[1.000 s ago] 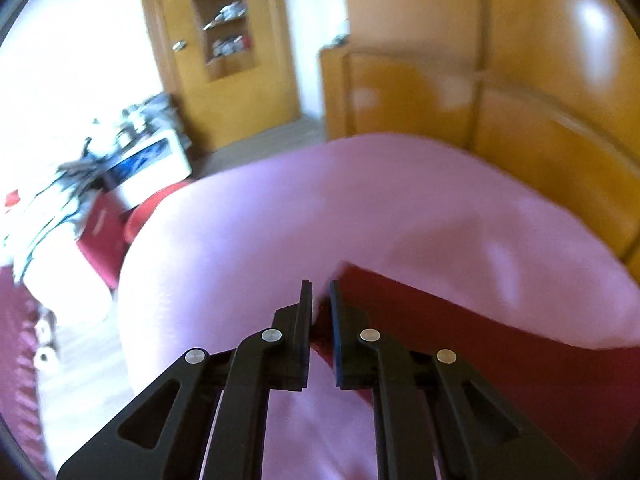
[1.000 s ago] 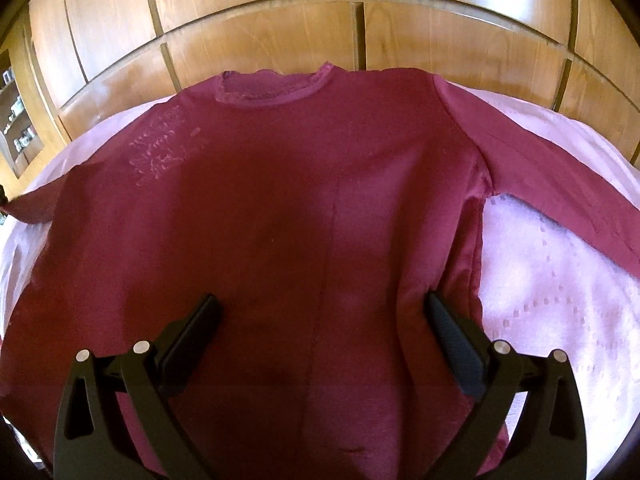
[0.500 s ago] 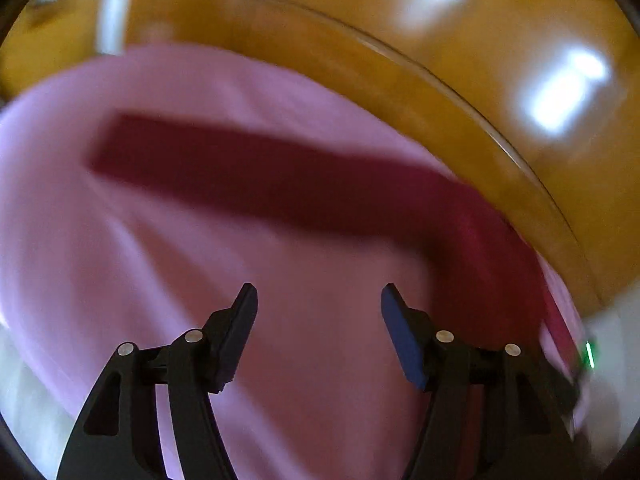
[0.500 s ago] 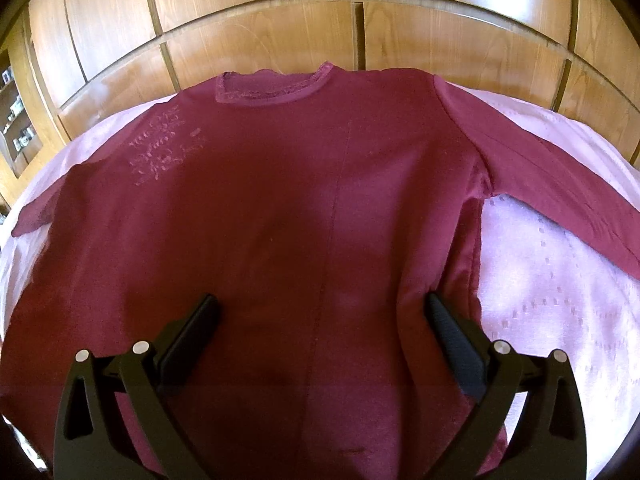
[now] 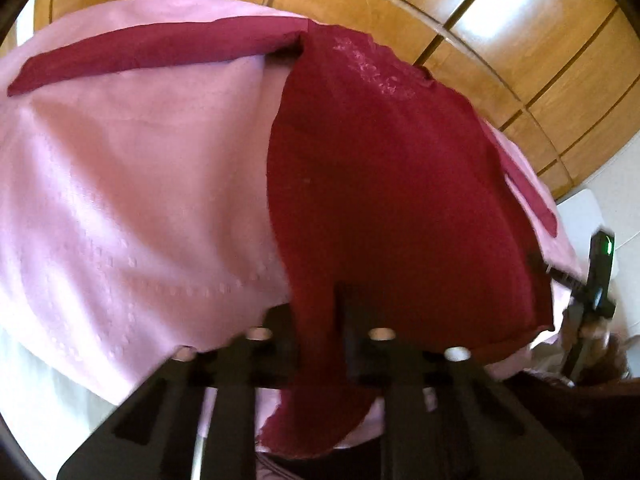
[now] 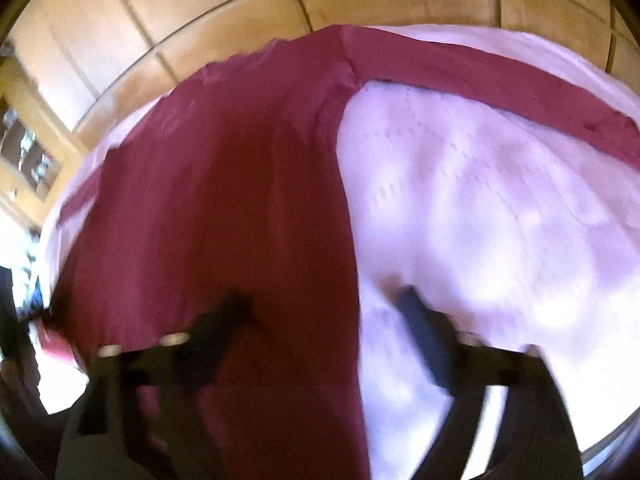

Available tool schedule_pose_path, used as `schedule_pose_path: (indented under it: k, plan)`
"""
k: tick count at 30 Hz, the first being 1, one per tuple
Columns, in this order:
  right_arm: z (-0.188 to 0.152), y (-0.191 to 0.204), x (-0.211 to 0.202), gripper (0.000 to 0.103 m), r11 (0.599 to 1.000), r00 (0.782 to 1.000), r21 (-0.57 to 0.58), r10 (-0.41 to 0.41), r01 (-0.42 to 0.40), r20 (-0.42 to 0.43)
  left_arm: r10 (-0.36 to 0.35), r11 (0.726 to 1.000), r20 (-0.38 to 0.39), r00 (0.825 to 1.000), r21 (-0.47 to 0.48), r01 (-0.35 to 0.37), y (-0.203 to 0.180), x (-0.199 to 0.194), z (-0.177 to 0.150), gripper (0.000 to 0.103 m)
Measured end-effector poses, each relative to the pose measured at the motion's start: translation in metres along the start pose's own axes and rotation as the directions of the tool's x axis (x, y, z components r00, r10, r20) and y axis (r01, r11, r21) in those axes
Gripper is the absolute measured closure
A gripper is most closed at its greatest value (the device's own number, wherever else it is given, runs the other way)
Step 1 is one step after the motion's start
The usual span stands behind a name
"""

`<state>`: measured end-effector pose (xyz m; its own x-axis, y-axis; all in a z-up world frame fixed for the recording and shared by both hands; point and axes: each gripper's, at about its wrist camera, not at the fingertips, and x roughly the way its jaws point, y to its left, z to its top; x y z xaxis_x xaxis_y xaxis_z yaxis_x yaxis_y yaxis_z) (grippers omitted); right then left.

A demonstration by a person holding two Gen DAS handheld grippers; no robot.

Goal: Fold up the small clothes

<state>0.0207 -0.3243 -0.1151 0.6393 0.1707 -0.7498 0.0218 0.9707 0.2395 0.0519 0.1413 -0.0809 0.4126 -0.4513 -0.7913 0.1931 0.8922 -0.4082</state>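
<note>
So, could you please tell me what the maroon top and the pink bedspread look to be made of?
Maroon top: soft matte knit, probably cotton jersey; it drapes limply, with raised stitching near the shoulder. Pink bedspread: woven cloth with slight sheen and a raised dotted pattern.

Wide bed under a pale pink, dot-patterned bedspread (image 5: 132,184), backed at the far side by a panelled wooden headboard (image 5: 500,52). Directly on it, spread flat, a dark red long-sleeved top (image 5: 384,184) (both sleeves stretched outward), faintly embroidered near one shoulder.
</note>
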Motion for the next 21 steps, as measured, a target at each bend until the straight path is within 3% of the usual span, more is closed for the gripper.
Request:
schedule_pose_path:
  k: [1,2,3,7,11,14,16,17,18,21]
  plan:
    - [-0.008,0.001,-0.005,0.06,1.0,1.0,-0.014,0.016,-0.017,-0.012,0.002,1.0,0.007,1.0,-0.006,-0.002,0.0,0.003,0.003,0.095]
    - [-0.012,0.001,-0.01,0.083,0.999,0.999,-0.014,0.042,-0.043,-0.027,0.003,1.0,0.015,1.0,-0.01,-0.003,0.001,0.004,0.005,0.096]
    - [-0.015,0.001,-0.012,0.096,0.999,0.998,-0.015,0.052,-0.052,-0.039,0.001,1.0,0.024,1.0,-0.013,-0.001,0.001,-0.001,0.003,0.096]
    - [-0.019,-0.001,-0.033,0.097,0.998,0.998,-0.026,0.054,-0.055,-0.03,-0.003,0.999,0.045,0.999,-0.044,0.005,0.002,-0.013,0.004,0.097]
    - [-0.028,-0.012,-0.035,0.097,0.998,0.995,-0.049,0.038,-0.043,-0.088,0.083,0.995,-0.017,0.996,-0.055,-0.084,0.008,-0.005,-0.006,0.097]
    - [-0.032,-0.023,-0.024,0.097,0.999,0.992,-0.011,0.049,-0.051,-0.113,0.089,0.993,-0.056,0.994,-0.068,-0.093,0.011,0.001,-0.007,0.093]
    - [-0.027,-0.026,-0.028,0.082,0.996,0.989,0.01,0.094,-0.094,-0.112,0.106,0.991,-0.04,0.994,-0.072,-0.109,0.012,-0.005,-0.001,0.081]
    - [-0.022,-0.03,-0.03,0.049,0.993,0.988,0.026,0.12,-0.118,-0.102,0.123,0.99,-0.015,0.992,-0.073,-0.124,0.014,-0.011,0.002,0.075]
    - [-0.017,-0.039,-0.036,0.034,0.992,0.991,0.054,0.118,-0.114,-0.063,0.149,0.986,0.014,0.989,-0.083,-0.147,0.016,-0.019,0.007,0.071]
    - [0.003,-0.081,-0.048,0.034,0.975,0.996,0.204,0.079,-0.087,0.047,0.191,0.977,0.089,0.977,-0.116,-0.18,0.021,-0.036,0.018,0.07]
